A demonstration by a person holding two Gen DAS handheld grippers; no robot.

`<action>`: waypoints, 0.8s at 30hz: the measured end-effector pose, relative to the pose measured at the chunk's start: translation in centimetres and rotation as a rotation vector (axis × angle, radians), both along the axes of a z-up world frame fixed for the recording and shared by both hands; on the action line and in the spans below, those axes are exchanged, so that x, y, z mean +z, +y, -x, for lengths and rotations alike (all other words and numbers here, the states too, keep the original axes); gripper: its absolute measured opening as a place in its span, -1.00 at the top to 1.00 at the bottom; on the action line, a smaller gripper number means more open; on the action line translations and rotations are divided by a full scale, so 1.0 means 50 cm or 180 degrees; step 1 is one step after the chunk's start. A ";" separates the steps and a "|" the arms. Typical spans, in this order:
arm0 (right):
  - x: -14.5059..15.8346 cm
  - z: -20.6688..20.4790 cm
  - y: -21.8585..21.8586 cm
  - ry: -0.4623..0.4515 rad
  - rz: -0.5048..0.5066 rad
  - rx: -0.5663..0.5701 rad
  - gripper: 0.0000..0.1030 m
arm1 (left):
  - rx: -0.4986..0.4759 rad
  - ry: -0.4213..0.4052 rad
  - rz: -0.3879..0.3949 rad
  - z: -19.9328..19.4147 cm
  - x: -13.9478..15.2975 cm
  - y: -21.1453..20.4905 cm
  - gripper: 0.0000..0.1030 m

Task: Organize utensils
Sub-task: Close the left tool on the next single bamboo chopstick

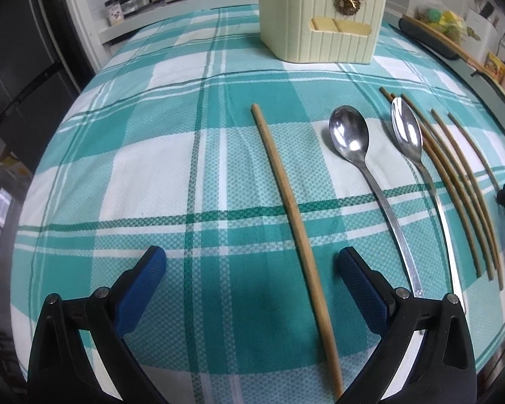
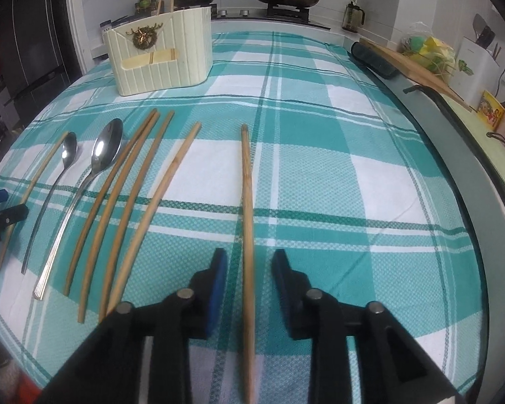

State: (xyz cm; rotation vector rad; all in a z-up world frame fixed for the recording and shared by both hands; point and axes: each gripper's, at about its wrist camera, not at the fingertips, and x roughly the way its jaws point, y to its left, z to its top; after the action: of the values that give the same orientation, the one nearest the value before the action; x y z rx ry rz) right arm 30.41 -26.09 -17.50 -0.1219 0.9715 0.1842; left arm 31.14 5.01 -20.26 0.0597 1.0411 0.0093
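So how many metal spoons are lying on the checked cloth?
2. One spoon lies nearer the leftmost chopstick, the other spoon against the chopstick bundle. More could be hidden inside the holder.

I count six wooden chopsticks lying on the desk: one far left, four in a group, one alone between my right tongs. There are two metal spoons. One cream utensil holder stands behind, and two more sticks stand up in it.
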 end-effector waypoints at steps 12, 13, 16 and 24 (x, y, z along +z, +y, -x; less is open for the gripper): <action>-0.004 -0.136 0.026 0.0367 0.0028 0.0527 0.32 | -0.0069 0.0140 0.0251 -0.124 0.007 0.020 -0.56; -0.004 -0.151 0.030 0.0358 0.0014 0.0546 0.33 | -0.0065 0.0154 0.0244 -0.136 0.008 0.018 -0.52; -0.002 -0.197 0.048 0.0348 0.0022 0.0578 0.36 | -0.0061 0.0181 0.0208 -0.170 0.011 0.010 -0.32; -0.006 -0.286 0.077 0.0314 -0.0084 0.0432 0.86 | -0.0009 0.0085 0.0307 -0.190 0.016 0.006 0.85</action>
State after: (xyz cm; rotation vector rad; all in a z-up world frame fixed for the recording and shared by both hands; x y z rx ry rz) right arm 44.69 -22.27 -17.79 -0.1557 1.0593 0.3302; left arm 40.63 5.31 -19.46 -0.0263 1.0668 -0.0443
